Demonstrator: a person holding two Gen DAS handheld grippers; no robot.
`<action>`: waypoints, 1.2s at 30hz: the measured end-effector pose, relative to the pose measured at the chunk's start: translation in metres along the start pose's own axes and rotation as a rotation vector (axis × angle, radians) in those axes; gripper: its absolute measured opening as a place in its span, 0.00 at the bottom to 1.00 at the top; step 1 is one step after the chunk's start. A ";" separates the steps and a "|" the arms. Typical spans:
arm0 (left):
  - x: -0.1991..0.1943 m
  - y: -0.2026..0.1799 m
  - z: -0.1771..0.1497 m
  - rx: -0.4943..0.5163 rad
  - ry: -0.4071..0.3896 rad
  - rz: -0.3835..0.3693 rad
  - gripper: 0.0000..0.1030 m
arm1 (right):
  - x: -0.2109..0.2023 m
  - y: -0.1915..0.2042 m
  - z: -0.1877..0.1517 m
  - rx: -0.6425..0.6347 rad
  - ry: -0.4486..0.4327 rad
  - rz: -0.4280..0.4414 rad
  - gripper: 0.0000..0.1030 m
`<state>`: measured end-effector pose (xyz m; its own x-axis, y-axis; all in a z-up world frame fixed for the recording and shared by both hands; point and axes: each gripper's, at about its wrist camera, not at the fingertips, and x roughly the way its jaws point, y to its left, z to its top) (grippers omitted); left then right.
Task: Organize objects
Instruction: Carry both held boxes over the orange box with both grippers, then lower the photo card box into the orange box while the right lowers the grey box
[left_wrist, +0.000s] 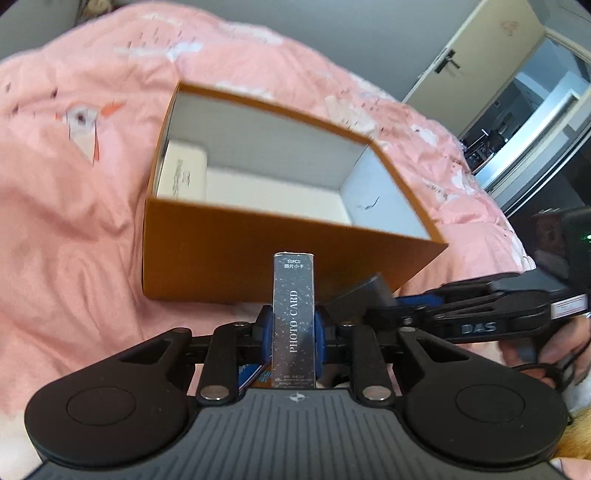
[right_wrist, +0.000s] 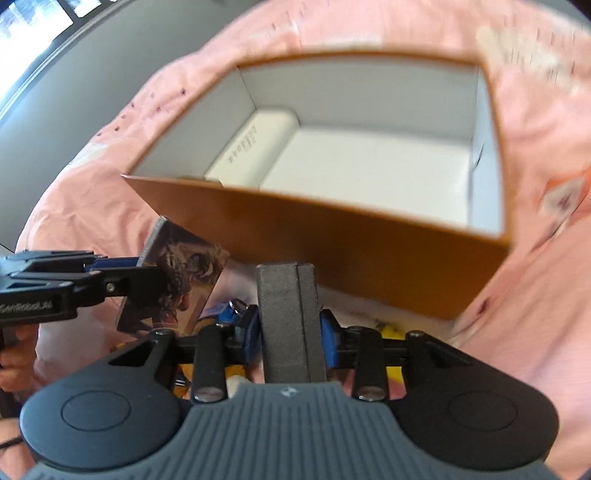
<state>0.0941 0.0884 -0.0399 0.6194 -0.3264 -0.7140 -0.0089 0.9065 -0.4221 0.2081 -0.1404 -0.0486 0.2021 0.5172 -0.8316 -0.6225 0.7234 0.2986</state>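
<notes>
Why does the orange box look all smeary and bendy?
In the left wrist view the orange box has smeared edges, while the silver photo card box in the left tongs stays sharp. In the right wrist view its rim is blurred too, and the fisheye lens curves the straight sides.

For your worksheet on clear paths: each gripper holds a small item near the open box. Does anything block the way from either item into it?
Only the box's near wall. The photo-card pack in the left gripper and the dark case in the right gripper sit below its rim. Inside, a white box fills the left side.
</notes>
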 end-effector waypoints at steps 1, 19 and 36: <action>-0.005 -0.004 0.001 0.018 -0.015 -0.003 0.24 | -0.010 0.004 0.001 -0.019 -0.028 -0.011 0.35; -0.038 -0.056 0.080 0.110 -0.351 -0.035 0.24 | -0.086 0.019 0.062 0.042 -0.399 -0.114 0.35; 0.085 0.036 0.111 -0.158 0.136 -0.102 0.24 | 0.008 -0.043 0.070 0.229 -0.119 -0.062 0.35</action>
<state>0.2332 0.1230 -0.0539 0.5119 -0.4569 -0.7275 -0.0809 0.8174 -0.5703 0.2896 -0.1353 -0.0359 0.3301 0.5088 -0.7951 -0.4212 0.8332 0.3583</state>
